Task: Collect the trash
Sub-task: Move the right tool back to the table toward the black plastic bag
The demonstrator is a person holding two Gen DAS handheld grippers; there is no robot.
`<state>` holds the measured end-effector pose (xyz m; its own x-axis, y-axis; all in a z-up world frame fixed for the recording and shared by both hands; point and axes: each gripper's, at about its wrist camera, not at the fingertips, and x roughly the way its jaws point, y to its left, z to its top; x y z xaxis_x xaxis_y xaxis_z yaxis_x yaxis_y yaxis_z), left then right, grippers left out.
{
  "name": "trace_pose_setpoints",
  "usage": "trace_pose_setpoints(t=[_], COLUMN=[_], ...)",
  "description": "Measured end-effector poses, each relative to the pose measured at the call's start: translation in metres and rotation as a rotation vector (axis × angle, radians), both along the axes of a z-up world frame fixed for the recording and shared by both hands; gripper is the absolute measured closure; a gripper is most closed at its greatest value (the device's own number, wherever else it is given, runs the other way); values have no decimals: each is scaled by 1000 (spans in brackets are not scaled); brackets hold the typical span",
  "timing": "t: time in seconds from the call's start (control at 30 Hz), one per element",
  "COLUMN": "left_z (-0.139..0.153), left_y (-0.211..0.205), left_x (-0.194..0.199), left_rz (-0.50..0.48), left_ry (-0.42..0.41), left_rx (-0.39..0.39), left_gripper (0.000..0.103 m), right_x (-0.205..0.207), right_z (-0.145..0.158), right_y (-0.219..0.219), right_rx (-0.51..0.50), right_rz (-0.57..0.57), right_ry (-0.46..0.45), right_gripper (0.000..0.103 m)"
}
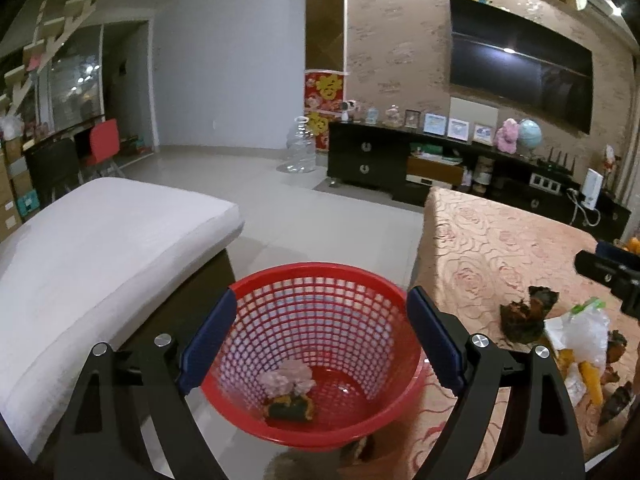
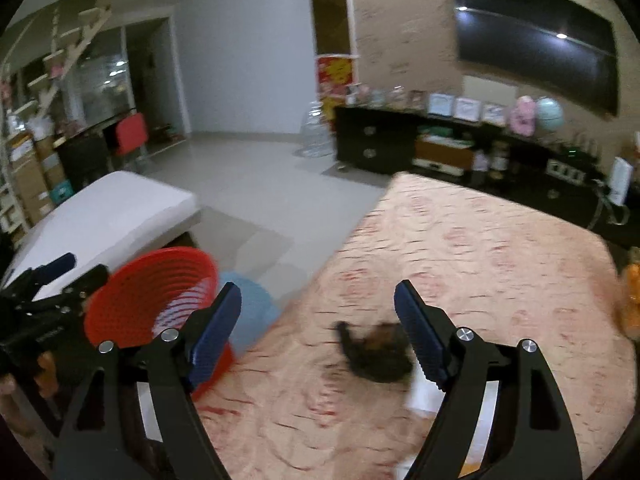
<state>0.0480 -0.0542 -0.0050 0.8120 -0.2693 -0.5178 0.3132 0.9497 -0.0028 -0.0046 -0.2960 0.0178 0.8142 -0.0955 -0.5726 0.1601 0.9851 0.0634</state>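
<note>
Evidently the red basket served as the trash bin, standing on the floor just beside the near corner of the counter with its rose-patterned cloth; a crumpled pinkish wad and a dark green-and-yellow scrap already lay at the basket's bottom; the left gripper hovered over the basket's mouth, its jaws wide apart with nothing between them. On the counter, to the right of the basket, lay a dark brown husk-like scrap, and beyond it a white plastic bag among orange and dark peelings; the right gripper hung above the counter, jaws parted and holding nothing, the dark scrap sitting blurred just before its right finger. The step in hand looked like a reach for that scrap; to do it well, the right gripper should centre the scrap between its fingers, come down until the tips nearly brush the cloth, and close firmly without pinching the fabric; the piece looked brittle and might shed crumbs, so a gentle carry over the basket's rim would serve best.
</note>
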Motion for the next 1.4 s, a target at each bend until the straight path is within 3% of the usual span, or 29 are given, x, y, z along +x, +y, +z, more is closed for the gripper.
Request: trace_pose_setpoints(t=[0.43, 0.8, 1.03, 1.27, 1.4], left_z=[-5, -10, -15, -20, -22], left_y=[-54, -75, -88, -93, -95], left_x=[-24, -30, -33, -32, -32], left_rz=[-139, -194, -203, -206, -205], left_ry=[-12, 22, 33, 40, 43], left_rx=[32, 16, 29, 49, 52], left_gripper=[19, 19, 19, 19, 19], right_x=[-95, -173, -185, -180, -176], right_z=[-13, -60, -101, -128, -137], right_y=[-88, -131, -131, -115, -112], right_rx=[54, 90, 170, 171, 163], right_rz=[-267, -479, -499, -472, -464], right_ry=[6, 108, 208, 294, 333], right_gripper=[27, 21, 21, 22, 42])
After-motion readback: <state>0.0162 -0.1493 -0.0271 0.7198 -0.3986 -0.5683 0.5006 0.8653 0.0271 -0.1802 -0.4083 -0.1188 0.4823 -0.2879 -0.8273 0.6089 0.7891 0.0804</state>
